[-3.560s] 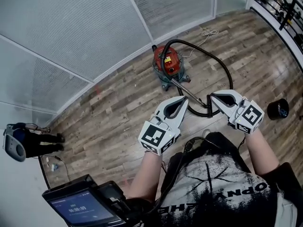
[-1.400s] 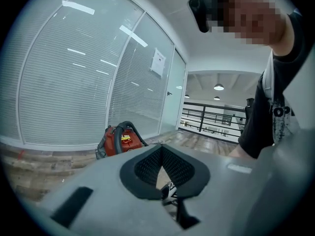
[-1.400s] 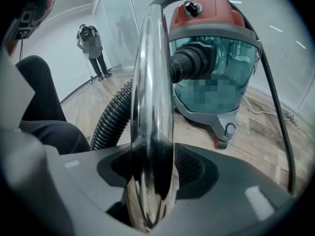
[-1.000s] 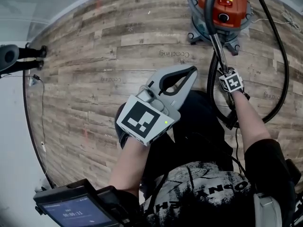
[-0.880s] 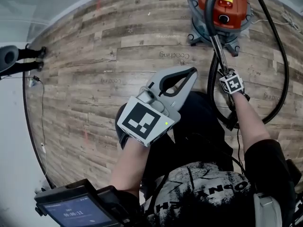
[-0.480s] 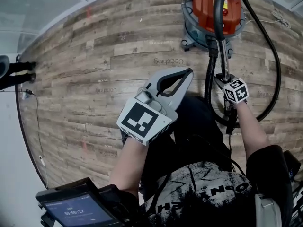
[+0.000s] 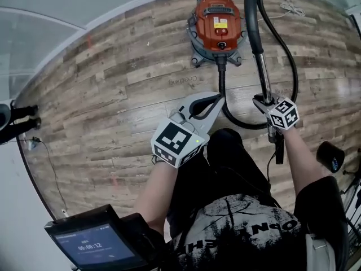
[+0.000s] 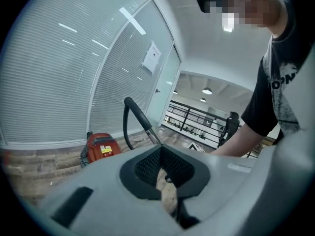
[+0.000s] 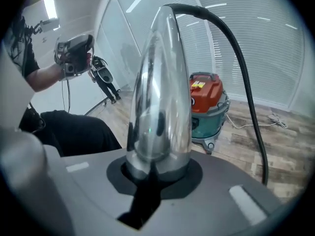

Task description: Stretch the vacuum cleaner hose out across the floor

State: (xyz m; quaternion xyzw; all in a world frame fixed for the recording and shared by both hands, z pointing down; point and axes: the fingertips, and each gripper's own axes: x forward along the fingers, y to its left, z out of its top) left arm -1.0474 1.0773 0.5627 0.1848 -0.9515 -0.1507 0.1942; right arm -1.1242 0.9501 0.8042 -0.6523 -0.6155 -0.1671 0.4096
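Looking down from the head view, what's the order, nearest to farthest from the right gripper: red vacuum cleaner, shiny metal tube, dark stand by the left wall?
1. Shiny metal tube: in the right gripper, whose jaws have just been closing on it.
2. Red vacuum cleaner: on the floor ahead, to the left.
3. Dark stand: far left edge, by the wall.

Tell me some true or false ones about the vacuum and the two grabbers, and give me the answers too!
1. The hose curves in a loop over the wooden floor. True.
2. The left gripper holds the hose. False: it is shut with nothing in it.
3. The right gripper is clamped on the metal tube. True; its jaws have just been closing on it.
4. The vacuum cleaner is blue on top. False: its top is red.
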